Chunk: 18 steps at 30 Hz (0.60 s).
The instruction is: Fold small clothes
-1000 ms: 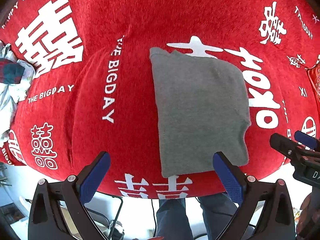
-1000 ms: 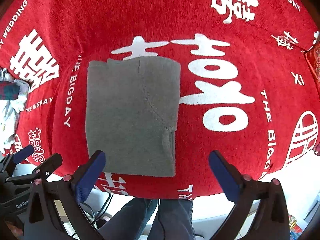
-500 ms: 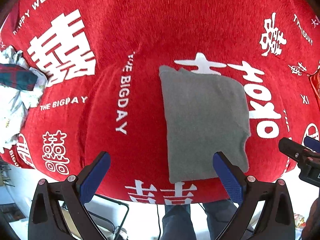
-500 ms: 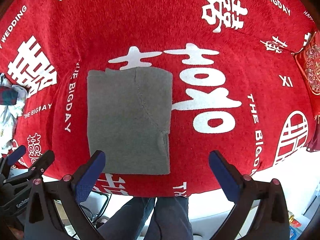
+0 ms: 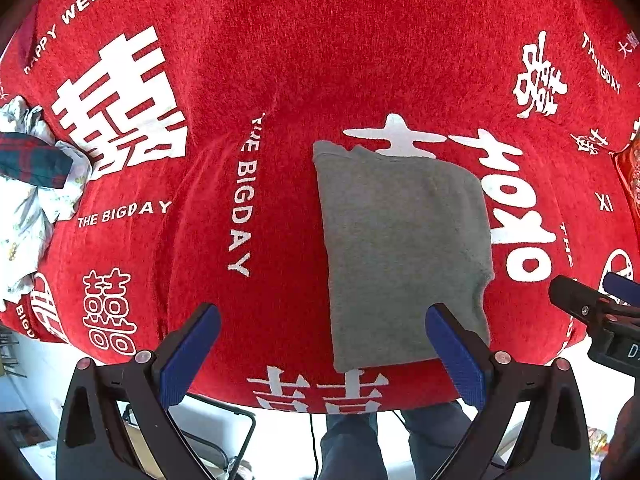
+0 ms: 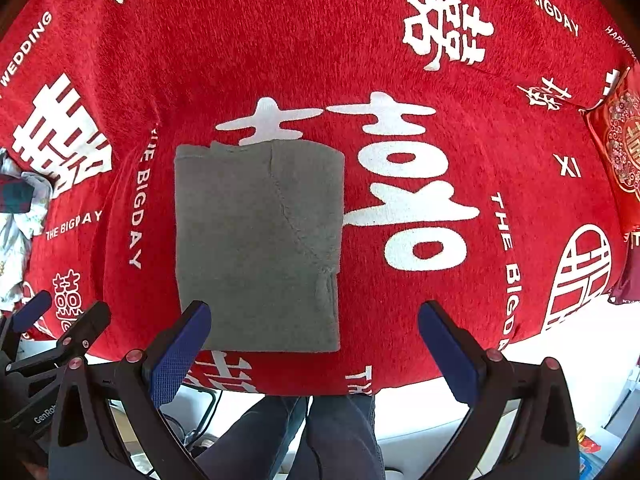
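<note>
Both your tongs hang wide open and empty, left gripper (image 5: 322,344) and right gripper (image 6: 314,340), above the near edge of the cloth (image 6: 280,40). The grey garment (image 6: 256,240) lies flat there, folded. It looks soft and light, so pinch its near corners.

Surface (image 6: 280,40) draped in a red cloth (image 5: 320,60) with white wedding lettering; pale floor (image 6: 440,412) below, brightly lit.

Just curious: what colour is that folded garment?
Plain grey, the folded garment; clearest in the right wrist view.
</note>
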{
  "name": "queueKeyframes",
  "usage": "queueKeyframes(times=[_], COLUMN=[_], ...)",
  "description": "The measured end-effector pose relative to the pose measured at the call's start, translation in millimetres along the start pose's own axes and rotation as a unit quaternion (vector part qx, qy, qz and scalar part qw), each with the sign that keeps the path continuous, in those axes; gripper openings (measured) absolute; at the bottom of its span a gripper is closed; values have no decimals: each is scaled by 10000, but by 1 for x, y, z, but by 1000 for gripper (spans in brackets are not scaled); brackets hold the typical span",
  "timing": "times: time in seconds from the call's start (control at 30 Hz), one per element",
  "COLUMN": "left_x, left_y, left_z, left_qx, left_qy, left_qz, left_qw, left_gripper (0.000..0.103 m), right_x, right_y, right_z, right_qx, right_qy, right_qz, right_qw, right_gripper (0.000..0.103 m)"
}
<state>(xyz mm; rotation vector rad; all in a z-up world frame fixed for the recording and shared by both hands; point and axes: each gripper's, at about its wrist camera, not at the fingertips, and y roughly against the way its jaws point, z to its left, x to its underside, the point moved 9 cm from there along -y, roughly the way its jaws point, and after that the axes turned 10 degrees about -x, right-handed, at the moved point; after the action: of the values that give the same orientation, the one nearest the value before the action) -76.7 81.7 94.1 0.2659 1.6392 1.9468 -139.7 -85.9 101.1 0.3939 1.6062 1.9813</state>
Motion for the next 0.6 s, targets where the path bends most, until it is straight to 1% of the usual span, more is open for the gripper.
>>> queueKeyframes(times=[0.6], left_x=[-1], left_y=[0], left_z=[2], left_qx=[-19], left_qy=[83], left_qz=[18], left_qw=[10000], left_gripper=[103], right_x=[-1], right_y=[-1], right_z=[1], right_qx=[-16], right_qy=[-5], right_qz=[6], right_qw=[10000], right_gripper=[103])
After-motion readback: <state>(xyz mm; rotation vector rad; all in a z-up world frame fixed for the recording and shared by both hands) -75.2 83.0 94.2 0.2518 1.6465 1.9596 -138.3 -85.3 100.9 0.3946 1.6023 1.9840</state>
